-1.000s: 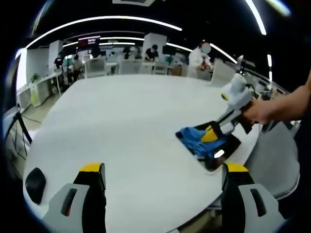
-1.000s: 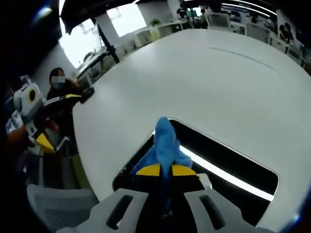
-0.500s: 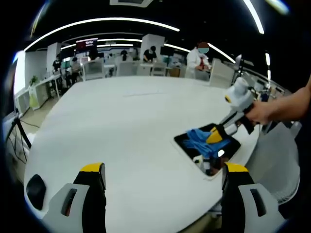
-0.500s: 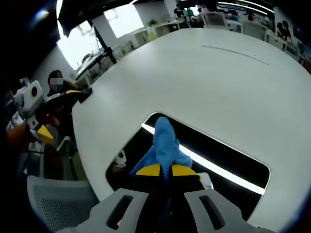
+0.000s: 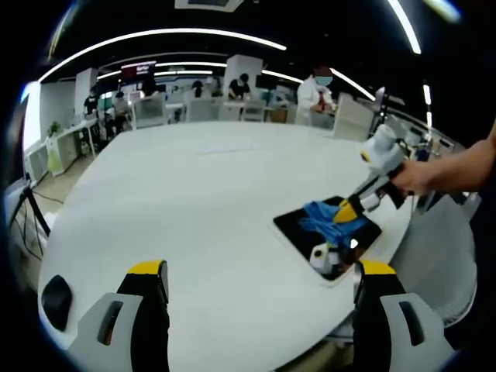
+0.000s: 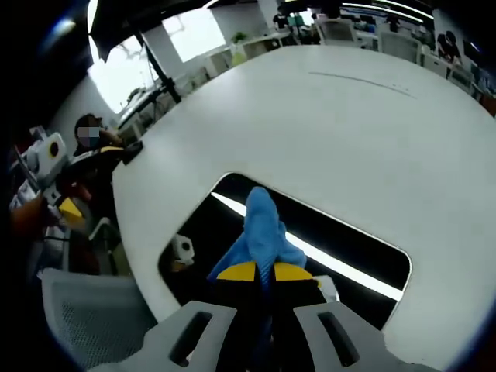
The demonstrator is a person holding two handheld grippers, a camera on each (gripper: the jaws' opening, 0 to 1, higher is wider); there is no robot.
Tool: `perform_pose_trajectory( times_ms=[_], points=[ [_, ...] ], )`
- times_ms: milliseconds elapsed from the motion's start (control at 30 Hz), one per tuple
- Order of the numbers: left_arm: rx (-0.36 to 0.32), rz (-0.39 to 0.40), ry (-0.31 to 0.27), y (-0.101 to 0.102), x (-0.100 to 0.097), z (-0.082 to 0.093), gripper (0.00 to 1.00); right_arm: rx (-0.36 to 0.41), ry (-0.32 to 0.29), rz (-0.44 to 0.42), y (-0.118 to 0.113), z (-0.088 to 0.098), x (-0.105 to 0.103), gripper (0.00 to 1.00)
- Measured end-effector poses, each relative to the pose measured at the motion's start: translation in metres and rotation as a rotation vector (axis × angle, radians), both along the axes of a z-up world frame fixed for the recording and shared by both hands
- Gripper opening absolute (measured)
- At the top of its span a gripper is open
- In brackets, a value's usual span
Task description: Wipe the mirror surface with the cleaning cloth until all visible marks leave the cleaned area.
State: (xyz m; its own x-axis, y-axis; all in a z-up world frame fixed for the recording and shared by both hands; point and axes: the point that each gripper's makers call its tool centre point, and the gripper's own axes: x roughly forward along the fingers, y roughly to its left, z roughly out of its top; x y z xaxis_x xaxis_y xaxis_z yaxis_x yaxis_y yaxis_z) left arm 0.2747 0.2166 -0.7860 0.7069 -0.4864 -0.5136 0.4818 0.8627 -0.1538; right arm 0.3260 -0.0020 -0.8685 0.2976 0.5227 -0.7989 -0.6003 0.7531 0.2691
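Mirror (image 6: 341,240) lies flat on the white bench (image 6: 325,132), close to its near edge, and in your right gripper view it reads as a dark rounded rectangle with a bright strip of ceiling light reflected across it. Your right tongs (image 6: 259,273) are clamped together on the blue cloth (image 6: 262,229), whose bunched end stands up past the yellow tips and rests on the mirror's surface. A small pale shape with a dark spot sits in the glass near the left corner of the mirror; you cannot tell whether it is a reflection or a mark. In your left gripper view the same mirror (image 5: 298,226) sits on the right part of the bench (image 5: 178,201), with the cloth (image 5: 329,218) piled on it and your right tongs (image 5: 347,211) pressed down into it from the right, your hand (image 5: 415,180) gripping the handle behind them. Your left tongs (image 5: 256,275) hover over the near part of the bench with the two yellow-tipped arms spread wide apart and nothing between them. A dark rounded object (image 5: 56,293) lies on the bench edge at the lower left of that view. Beyond the bench, desks, chairs and several people (image 5: 318,89) stand under long ceiling lights.
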Motion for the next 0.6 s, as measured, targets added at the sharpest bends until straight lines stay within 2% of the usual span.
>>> perform_pose_trajectory(
  times_ms=[367, 600],
  points=[
    [0.002, -0.003, 0.002, -0.004, -0.005, 0.001, 1.0, -0.01, 0.004, -0.034, -0.031, 0.0, 0.003, 0.0],
    [0.007, -0.003, -0.002, 0.001, -0.003, 0.003, 1.0, -0.024, 0.013, -0.063, -0.058, 0.0, 0.005, 0.01]
  ],
)
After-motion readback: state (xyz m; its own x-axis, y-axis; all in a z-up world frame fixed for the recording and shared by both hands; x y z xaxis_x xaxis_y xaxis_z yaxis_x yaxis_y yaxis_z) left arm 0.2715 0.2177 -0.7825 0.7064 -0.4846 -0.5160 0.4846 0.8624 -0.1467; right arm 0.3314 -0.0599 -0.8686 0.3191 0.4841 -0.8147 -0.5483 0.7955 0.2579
